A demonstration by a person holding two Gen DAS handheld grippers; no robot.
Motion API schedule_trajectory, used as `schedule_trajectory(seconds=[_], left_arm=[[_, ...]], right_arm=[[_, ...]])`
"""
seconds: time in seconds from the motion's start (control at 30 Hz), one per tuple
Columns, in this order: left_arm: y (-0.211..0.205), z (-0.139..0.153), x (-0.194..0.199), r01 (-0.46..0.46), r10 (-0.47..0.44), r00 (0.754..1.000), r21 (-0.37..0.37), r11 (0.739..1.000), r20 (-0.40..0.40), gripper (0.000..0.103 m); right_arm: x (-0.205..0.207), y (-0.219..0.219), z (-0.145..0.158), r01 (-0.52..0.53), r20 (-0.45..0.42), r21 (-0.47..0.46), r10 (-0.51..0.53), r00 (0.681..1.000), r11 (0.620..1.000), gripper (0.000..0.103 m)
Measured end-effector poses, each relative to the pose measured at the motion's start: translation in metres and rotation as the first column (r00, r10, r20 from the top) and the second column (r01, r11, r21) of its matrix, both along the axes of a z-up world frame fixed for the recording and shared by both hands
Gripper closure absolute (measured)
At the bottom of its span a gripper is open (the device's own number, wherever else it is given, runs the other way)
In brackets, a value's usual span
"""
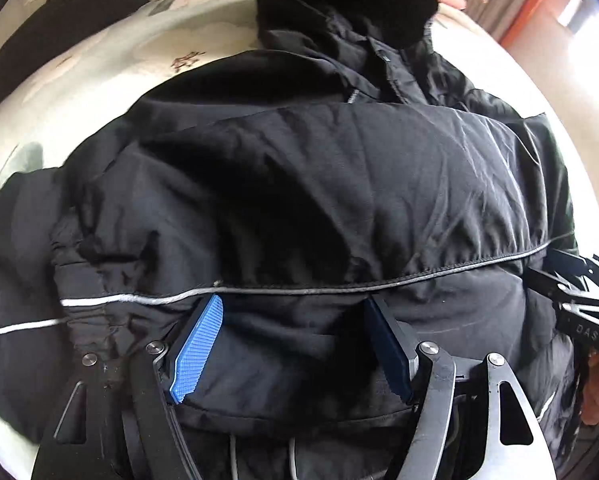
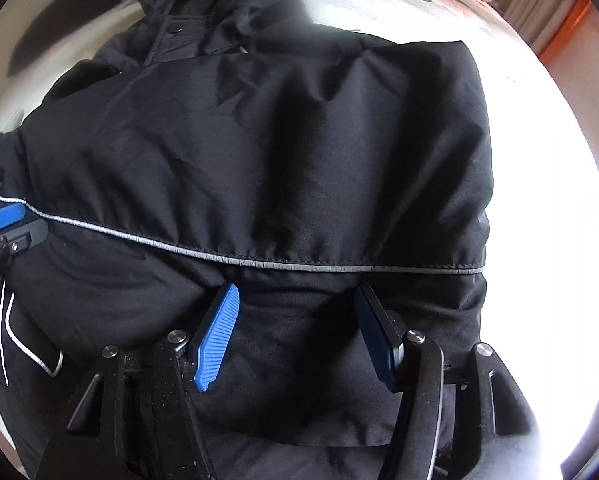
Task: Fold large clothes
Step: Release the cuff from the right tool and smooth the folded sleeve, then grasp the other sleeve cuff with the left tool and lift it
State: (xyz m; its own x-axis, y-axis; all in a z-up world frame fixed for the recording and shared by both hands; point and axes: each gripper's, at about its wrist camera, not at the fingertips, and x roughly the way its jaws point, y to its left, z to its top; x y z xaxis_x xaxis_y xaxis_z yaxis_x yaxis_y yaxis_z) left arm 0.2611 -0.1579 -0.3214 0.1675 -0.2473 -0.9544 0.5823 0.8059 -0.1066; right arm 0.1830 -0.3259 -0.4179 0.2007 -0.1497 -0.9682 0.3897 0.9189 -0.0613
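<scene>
A black jacket [image 1: 339, 184] lies spread on a pale floral bed [image 1: 99, 64], and both grippers point down at it from above. The left gripper [image 1: 295, 344] has its jaws standing wide apart with nothing pinched; black cloth bulges up between the blue pads [image 1: 197, 350], but they do not press on it. The right gripper [image 2: 295, 336] is much the same: jaws well open, cloth beneath and between them, no grip taken.

Just ahead of each pair of jaws runs a grey piping line [image 2: 299, 266] across the jacket, and beyond it a broad panel of the body lies fairly flat. Further ahead still sits the collar [image 1: 339, 32], bunched and dark. To the left of the left jaws a sleeve [image 1: 23, 264] trails outward, its white stripe [image 1: 99, 300] showing; it looks loose, not tucked in. In the right wrist view the left gripper shows at the far left edge, so the two are working side by side on the near part of the jacket.

As I judge it, the fold is at an early or middle stage: the jacket seems laid out and perhaps folded once along the piping, while the sleeve and the collar end are still to be brought in.
</scene>
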Motion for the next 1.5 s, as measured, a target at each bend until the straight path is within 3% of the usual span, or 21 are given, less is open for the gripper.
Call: schedule_trajectory(seconds=[0.1, 0.17, 0.23, 0.33, 0.43, 0.53, 0.67, 0.8, 0.97, 1.13, 1.23, 1.4, 1.5], left_arm=[[0.019, 0.039, 0.007, -0.041, 0.042, 0.999, -0.091, 0.995, 0.014, 0.029], [0.026, 0.057, 0.015, -0.084, 0.091, 0.994, -0.099, 0.992, 0.063, 0.028], [0.032, 0.052, 0.030, -0.138, 0.142, 0.989, -0.074, 0.988, 0.048, 0.028], [0.041, 0.020, 0.048, -0.201, 0.200, 0.979, -0.033, 0.979, -0.032, 0.028], [0.031, 0.004, 0.047, -0.153, 0.153, 0.988, 0.022, 0.988, 0.011, 0.028], [0.019, 0.002, 0.039, -0.126, 0.121, 0.991, 0.080, 0.989, 0.064, 0.025], [0.022, 0.017, 0.030, -0.146, 0.143, 0.987, 0.034, 0.989, 0.067, 0.024], [0.064, 0.056, 0.001, -0.185, 0.189, 0.980, -0.061, 0.981, 0.068, 0.024], [0.141, 0.065, -0.015, -0.289, 0.292, 0.955, -0.058, 0.956, 0.061, 0.024], [0.246, 0.068, -0.013, -0.455, 0.457, 0.888, -0.043, 0.890, 0.050, 0.024], [0.312, 0.073, -0.006, -0.563, 0.565, 0.823, -0.045, 0.825, 0.061, 0.024], [0.412, 0.072, 0.024, -0.718, 0.724, 0.689, -0.097, 0.689, 0.040, 0.024], [0.456, 0.073, 0.046, -0.766, 0.774, 0.632, -0.135, 0.629, 0.023, 0.024]], right_arm=[[0.018, -0.010, 0.037, -0.016, 0.085, 0.002, 0.015, 0.996, 1.000, 0.042], [0.046, -0.021, 0.055, -0.014, 0.128, -0.047, 0.020, 0.992, 0.999, 0.042], [0.074, -0.039, 0.054, 0.007, 0.134, -0.044, -0.001, 0.991, 0.999, 0.042], [0.097, -0.064, 0.023, 0.054, 0.071, -0.012, -0.053, 0.996, 0.998, 0.042], [0.104, -0.072, 0.000, 0.048, 0.047, 0.019, -0.049, 0.998, 0.999, 0.040], [0.108, -0.066, 0.005, 0.022, 0.056, -0.021, -0.021, 0.998, 1.000, 0.039], [0.112, -0.061, 0.011, -0.007, 0.055, -0.035, 0.009, 0.998, 0.999, 0.039], [0.097, -0.045, 0.035, -0.027, 0.070, -0.066, 0.032, 0.997, 0.997, 0.039], [0.073, 0.027, 0.074, -0.092, 0.094, -0.084, 0.100, 0.991, 0.992, 0.039], [0.057, 0.105, 0.072, -0.127, 0.049, -0.026, 0.128, 0.991, 0.992, 0.039], [0.048, 0.145, 0.069, -0.138, 0.017, -0.020, 0.138, 0.990, 0.990, 0.039], [0.038, 0.189, 0.059, -0.128, -0.013, 0.060, 0.130, 0.991, 0.990, 0.039], [0.041, 0.218, 0.052, -0.134, -0.036, 0.074, 0.137, 0.990, 0.988, 0.039]])
